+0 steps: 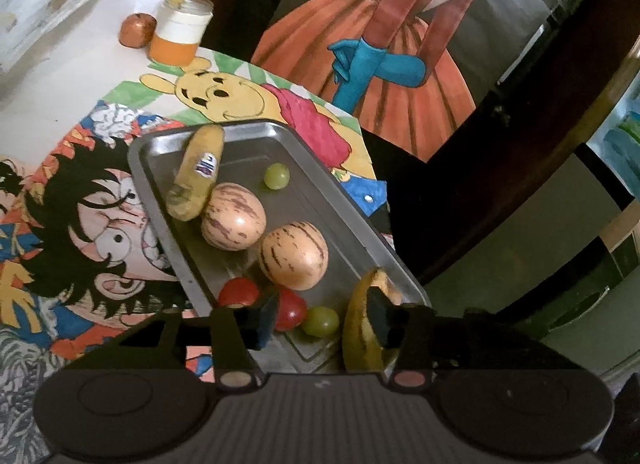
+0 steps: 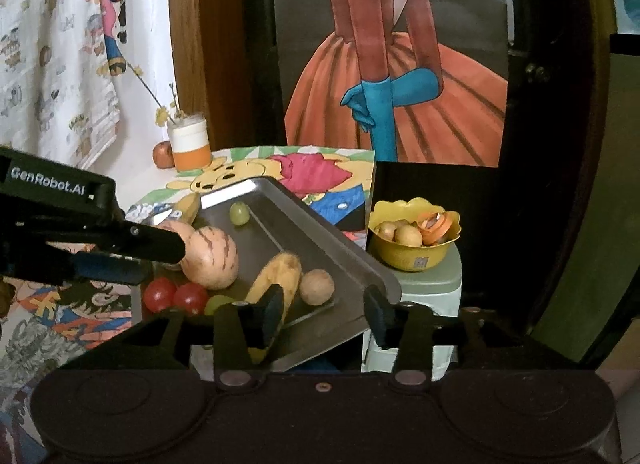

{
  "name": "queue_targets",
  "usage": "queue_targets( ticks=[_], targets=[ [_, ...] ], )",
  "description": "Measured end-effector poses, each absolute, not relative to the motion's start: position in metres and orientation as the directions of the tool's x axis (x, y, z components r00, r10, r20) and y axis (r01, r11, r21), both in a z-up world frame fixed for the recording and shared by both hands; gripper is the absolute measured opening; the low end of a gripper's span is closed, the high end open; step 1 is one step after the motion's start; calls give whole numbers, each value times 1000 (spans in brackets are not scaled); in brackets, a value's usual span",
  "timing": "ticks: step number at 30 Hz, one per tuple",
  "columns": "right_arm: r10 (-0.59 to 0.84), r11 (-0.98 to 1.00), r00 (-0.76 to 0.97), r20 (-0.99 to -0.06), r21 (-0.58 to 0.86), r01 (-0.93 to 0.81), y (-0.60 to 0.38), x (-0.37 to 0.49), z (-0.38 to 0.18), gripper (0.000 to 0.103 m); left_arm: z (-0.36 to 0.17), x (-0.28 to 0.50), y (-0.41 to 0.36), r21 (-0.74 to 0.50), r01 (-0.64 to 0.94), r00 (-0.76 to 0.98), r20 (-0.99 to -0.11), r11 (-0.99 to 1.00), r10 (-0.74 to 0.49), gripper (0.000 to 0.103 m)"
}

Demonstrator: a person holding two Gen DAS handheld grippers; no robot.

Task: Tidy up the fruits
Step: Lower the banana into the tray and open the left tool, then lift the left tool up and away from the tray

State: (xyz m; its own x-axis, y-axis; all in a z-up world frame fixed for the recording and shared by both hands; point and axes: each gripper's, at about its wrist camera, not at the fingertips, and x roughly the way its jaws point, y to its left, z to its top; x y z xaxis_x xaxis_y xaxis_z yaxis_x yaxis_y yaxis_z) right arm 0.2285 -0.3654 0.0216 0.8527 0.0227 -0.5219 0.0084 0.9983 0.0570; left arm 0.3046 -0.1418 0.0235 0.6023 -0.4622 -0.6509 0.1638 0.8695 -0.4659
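Currently both grippers are seen with jaws partly apart, nothing clamped. The right gripper (image 2: 324,312) straddles the near right corner of the metal tray (image 2: 320,219); the near banana (image 2: 276,276) lies just ahead of its left finger, long axis running away toward the tray's far edge. The left gripper (image 1: 324,314) hovers over the near edge, above two tomatoes (image 1: 240,292) and a grape (image 1: 320,322). Two striped melons (image 1: 234,215), a second banana (image 1: 198,171) and another grape (image 1: 277,175) sit farther in. A yellow bowl (image 2: 412,256) beside the tray holds small round fruits.
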Motion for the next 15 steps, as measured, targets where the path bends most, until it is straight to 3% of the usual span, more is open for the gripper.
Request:
queue_targets(
  ticks=[5, 15],
  targets=[
    [18, 998, 867, -497, 63, 16, -364, 221, 32, 63, 28, 294, -134, -458, 147, 634, -637, 877, -438, 75],
    [25, 997, 897, -441, 79, 11, -354, 204, 51, 83, 36, 269, -112, -413, 97, 705, -614, 906, -356, 98]
  ],
)
